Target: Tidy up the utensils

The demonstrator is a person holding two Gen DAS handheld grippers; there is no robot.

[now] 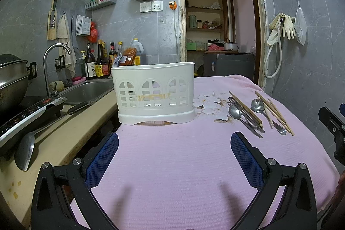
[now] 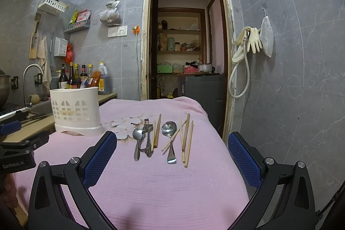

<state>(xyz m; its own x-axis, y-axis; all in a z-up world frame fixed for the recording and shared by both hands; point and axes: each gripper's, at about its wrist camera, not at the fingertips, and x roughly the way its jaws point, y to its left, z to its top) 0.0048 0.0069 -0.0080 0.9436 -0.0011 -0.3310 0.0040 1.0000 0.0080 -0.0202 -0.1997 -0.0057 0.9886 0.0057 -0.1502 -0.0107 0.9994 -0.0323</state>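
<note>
Pink cloth (image 2: 151, 186) bears spoons (image 2: 169, 129), chopsticks (image 2: 189, 141), holder (image 2: 75, 113).

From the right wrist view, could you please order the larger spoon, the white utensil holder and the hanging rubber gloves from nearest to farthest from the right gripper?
1. Larger spoon: just ahead of the open right gripper, on the pink cloth.
2. White utensil holder: farther back, to the left, at the cloth's edge.
3. Rubber gloves: farthest, hanging high on the right wall.
</note>
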